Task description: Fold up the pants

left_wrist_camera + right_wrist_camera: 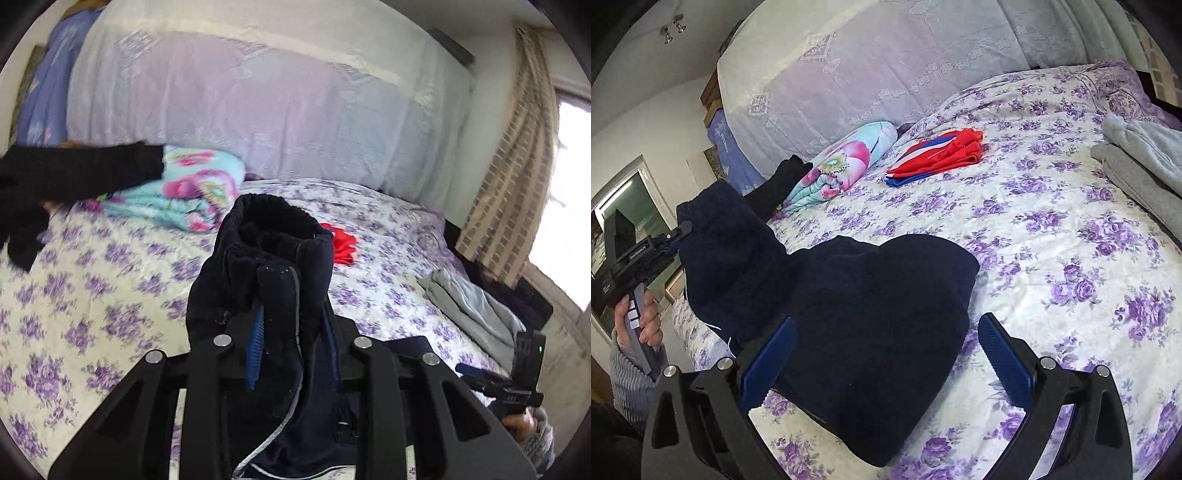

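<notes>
Dark navy pants (886, 277) lie bunched on the purple-flowered bed sheet (1071, 258), with one end lifted to the left. My left gripper (291, 325) is shut on that raised end, and the pants (277, 229) stand up in a thick fold between its blue pads. The right wrist view shows the left gripper (683, 230) at the far left, held by a hand in a grey sleeve. My right gripper (886, 321) stands wide open over the lower part of the pants. The cloth lies between its blue pads (1004, 365) without being pinched.
A folded red and blue garment (938, 155) and a rolled floral blanket (842, 166) lie further back. Grey folded clothes (1137, 166) sit at the right edge of the bed. A black garment (74, 177) lies at the left. A lace-covered pile (868, 74) runs along the back.
</notes>
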Demonstrator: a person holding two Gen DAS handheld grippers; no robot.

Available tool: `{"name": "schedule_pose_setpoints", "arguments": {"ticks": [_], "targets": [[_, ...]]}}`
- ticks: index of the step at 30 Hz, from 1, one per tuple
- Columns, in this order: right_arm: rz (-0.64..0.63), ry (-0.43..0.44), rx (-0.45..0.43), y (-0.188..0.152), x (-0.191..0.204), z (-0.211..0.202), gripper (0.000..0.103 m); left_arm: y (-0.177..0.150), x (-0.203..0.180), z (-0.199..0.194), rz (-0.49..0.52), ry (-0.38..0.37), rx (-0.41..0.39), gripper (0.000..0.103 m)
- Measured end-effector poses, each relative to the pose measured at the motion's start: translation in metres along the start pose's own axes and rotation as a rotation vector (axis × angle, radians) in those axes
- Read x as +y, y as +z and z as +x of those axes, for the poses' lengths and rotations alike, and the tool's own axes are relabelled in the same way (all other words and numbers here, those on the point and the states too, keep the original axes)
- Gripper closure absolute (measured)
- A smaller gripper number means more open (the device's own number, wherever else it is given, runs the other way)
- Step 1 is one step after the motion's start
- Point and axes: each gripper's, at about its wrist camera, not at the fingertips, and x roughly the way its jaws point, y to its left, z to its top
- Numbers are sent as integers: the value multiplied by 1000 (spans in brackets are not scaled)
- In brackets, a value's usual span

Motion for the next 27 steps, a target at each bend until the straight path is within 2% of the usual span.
{"name": "schedule_pose_setpoints", "arguments": {"ticks": [6,10,16,19,24,27], "targets": [[44,-34,-41,-3,-19,-18,4,0,-81,11,154,-145,11,78],[81,-63,-60,-9,-36,-30,4,-29,-140,41,286,-228,87,78],[147,-91,-72,-19,-61,-44,4,-95,-197,86,459,-254,222,78],[170,-93,-75,-22,-68,-44,4,-115,-210,90,527,-226,213,78],[187,-54,-95,-13,-68,-45,4,-114,-215,86,517,-225,195,78],[189,35,-120,7,-59,-49,4,-126,-227,84,563,-236,195,78]]}}
